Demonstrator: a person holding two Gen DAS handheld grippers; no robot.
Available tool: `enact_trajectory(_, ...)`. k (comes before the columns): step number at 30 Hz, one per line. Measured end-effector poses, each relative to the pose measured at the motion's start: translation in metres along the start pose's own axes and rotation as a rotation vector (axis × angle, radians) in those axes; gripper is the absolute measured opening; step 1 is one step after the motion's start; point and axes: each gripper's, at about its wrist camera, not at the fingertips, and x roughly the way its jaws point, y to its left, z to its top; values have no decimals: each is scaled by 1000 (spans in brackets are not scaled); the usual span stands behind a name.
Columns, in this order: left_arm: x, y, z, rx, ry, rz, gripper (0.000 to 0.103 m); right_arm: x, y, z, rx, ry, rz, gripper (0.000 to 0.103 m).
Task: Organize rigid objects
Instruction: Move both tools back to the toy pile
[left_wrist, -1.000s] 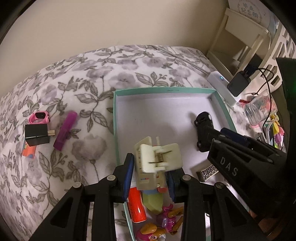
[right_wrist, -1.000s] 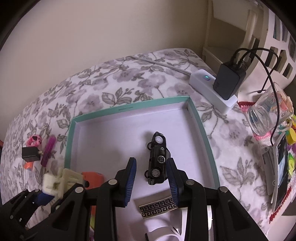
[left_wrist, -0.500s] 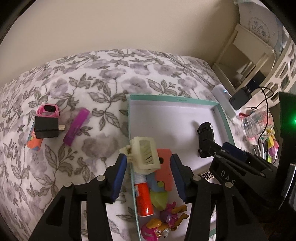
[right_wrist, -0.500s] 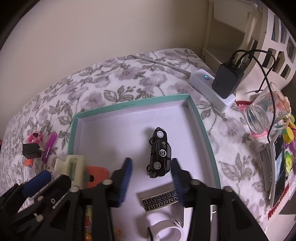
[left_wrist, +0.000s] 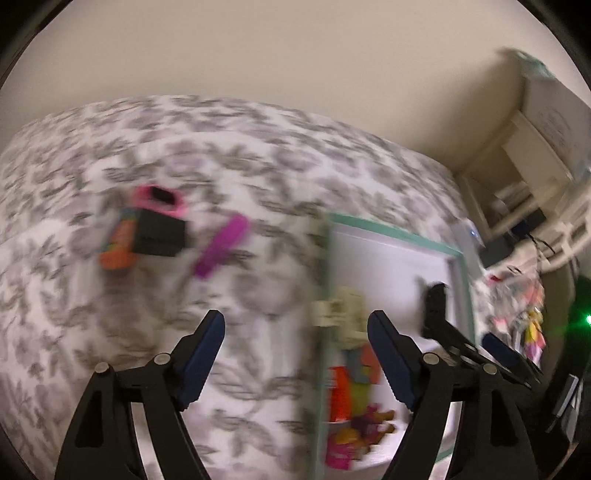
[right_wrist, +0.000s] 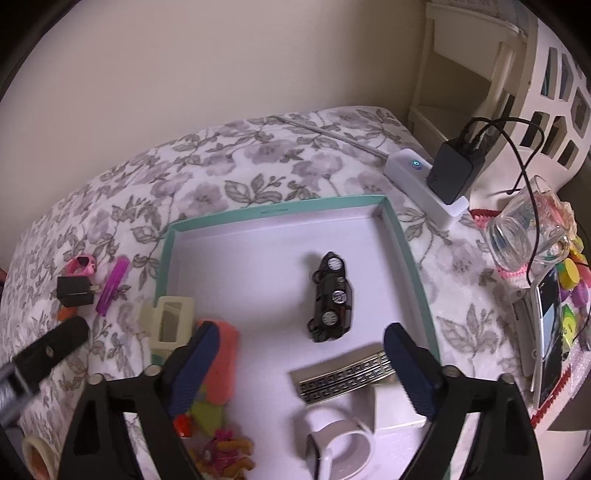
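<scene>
left wrist view: blurred throughout.
left gripper: jaws spread wide, having just been opening; nothing between them, only flowered bedspread under the gap.
cream hair claw: lies at the left rim of the teal tray, apart from the pads, seemingly propped on the rim rather than flat inside.
left outside: black plug adapter, pink watch, purple tube and an orange piece sit together on the bedspread, well apart from the tray's left edge.
right wrist view: sharp.
right gripper: jaws wide apart, having just been opening; no pad touches anything.
black toy car: on its side near the middle of the tray floor, beyond the fingertips, free.
patterned bar: on the tray floor toward the near right, between the fingers but untouched.
other tray contents: an orange foam piece, a small doll and a white ring-shaped piece along the near edge.
done: by my reading, car and hair claw are delivered, with several items already in.
left: the four loose things beyond the left edge; the hair claw may need nudging fully inside.
</scene>
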Motion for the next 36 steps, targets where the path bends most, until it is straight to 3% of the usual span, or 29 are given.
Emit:
enact_trajectory(6,-3,59,5,-136,14,106,81,-4,24,-3,-56,-6,-7,101)
enact_trajectory(12,-12,122,5,-280,15,174,82,-7,64,-6,-108,-5,62,102)
enact_trajectory(14,-15,140,5,-317,15,201,97,-8,79,-7,-128,-8,83,102)
enact_trajectory(17,-19,163,4,-366,13,230,98,-11,101,-9,-145,-13,127,102)
enact_trajectory(23,-20,183,7,-399,3,250,98,-6,134,-5,-135,-6,222,102)
enact_trajectory(36,-4,189,34,-385,1,198,98,30,176,13,-189,3,243,102)
